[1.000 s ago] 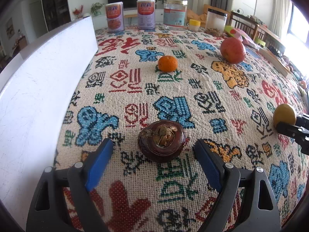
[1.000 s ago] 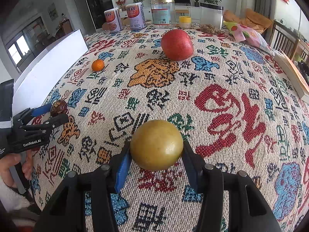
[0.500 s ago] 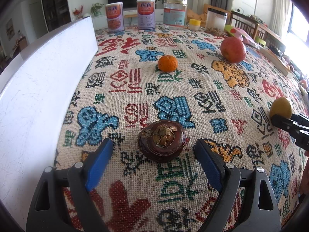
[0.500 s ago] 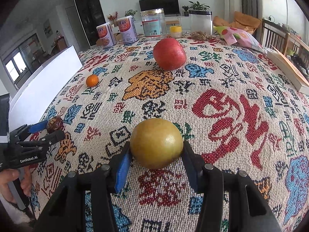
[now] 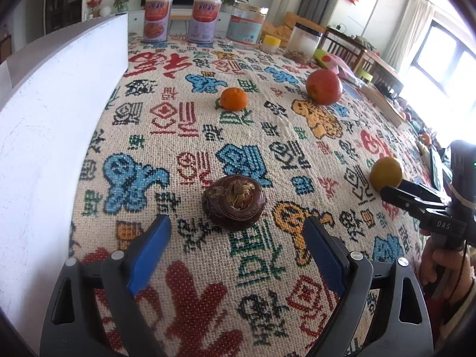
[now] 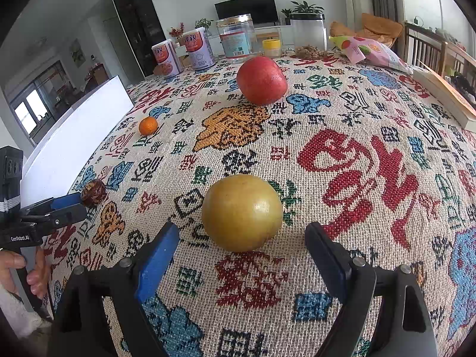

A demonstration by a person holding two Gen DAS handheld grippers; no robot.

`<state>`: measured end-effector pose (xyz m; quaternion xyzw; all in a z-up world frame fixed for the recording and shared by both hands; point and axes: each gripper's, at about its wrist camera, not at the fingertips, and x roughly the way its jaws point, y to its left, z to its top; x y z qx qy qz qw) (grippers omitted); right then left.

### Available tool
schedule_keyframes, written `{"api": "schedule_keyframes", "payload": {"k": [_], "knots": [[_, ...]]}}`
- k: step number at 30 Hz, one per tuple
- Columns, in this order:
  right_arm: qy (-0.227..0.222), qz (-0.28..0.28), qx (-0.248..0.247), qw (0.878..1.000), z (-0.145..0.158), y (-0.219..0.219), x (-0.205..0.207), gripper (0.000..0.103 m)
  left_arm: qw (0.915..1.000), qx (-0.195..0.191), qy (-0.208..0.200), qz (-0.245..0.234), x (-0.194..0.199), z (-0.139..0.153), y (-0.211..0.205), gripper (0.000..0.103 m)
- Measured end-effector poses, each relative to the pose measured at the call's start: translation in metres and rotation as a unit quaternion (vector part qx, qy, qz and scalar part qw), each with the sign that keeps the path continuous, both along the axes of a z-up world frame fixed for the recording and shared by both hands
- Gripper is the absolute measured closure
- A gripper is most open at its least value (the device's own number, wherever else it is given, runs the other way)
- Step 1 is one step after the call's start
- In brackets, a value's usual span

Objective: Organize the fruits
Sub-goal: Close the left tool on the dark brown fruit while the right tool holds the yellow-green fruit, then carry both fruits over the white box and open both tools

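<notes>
Right gripper (image 6: pixel 241 255), jaws opening, frees the yellow fruit (image 6: pixel 242 211); left gripper (image 5: pixel 235 247) gapes near the mangosteen (image 5: pixel 234 201). Either may roll across the table (image 6: pixel 357 125).

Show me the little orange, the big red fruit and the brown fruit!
little orange (image 5: pixel 234 98), left wrist view, middle of its peel
big red fruit (image 6: pixel 261 81), right wrist view, its front
brown fruit (image 5: pixel 233 201), left wrist view, its top

Behind your bench you see a dark television (image 6: pixel 246 8) against a pale wall, bright windows (image 5: pixel 443 59) with curtains at right.
</notes>
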<state>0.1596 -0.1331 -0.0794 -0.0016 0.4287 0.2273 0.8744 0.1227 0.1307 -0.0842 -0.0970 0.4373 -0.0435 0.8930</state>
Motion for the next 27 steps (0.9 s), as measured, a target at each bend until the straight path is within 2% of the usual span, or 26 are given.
{"api": "schedule_keyframes", "payload": {"k": [4,8,9,10,11,15,18,21,23,25,27], "knots": [[-0.001,-0.008,-0.002,1.0,0.001,0.0,0.003,0.016,0.9988,0.049,0.003,0.008,0.009,0.0,-0.016,0.015],[-0.001,-0.023,-0.005,1.0,0.006,0.0,0.009,0.017,0.9959,0.089,0.004,0.015,0.02,-0.003,-0.026,0.056],[-0.001,-0.021,-0.006,1.0,0.007,0.001,0.009,0.022,0.996,0.088,0.004,0.015,0.021,-0.003,-0.026,0.056],[0.001,-0.017,-0.009,1.0,0.008,0.003,0.009,0.032,0.9967,0.08,0.004,0.017,0.02,-0.002,-0.024,0.057],[0.01,-0.01,-0.015,1.0,0.007,0.006,0.01,0.052,0.9975,0.068,0.002,0.022,0.017,0.0,-0.021,0.057],[0.023,-0.012,-0.022,0.999,0.012,0.012,0.001,0.052,0.9994,-0.01,-0.003,0.034,-0.014,0.022,-0.008,0.057],[0.036,0.006,0.014,0.999,0.026,0.022,-0.009,0.052,0.9961,-0.085,-0.006,0.026,-0.051,0.055,0.002,0.057],[0.038,0.049,0.052,0.997,0.055,0.053,-0.018,0.052,0.989,-0.143,-0.027,0.027,-0.091,0.099,0.021,0.057],[0.033,0.093,0.073,0.992,0.08,0.089,-0.026,0.052,0.9848,-0.158,-0.056,0.045,-0.116,0.133,0.044,0.057],[0.029,0.144,0.089,0.985,0.103,0.132,-0.034,0.052,0.9816,-0.151,-0.088,0.077,-0.137,0.162,0.074,0.057],[0.026,0.199,0.1,0.974,0.124,0.181,-0.044,0.052,0.9775,-0.139,-0.102,0.122,-0.151,0.177,0.109,0.057]]}}
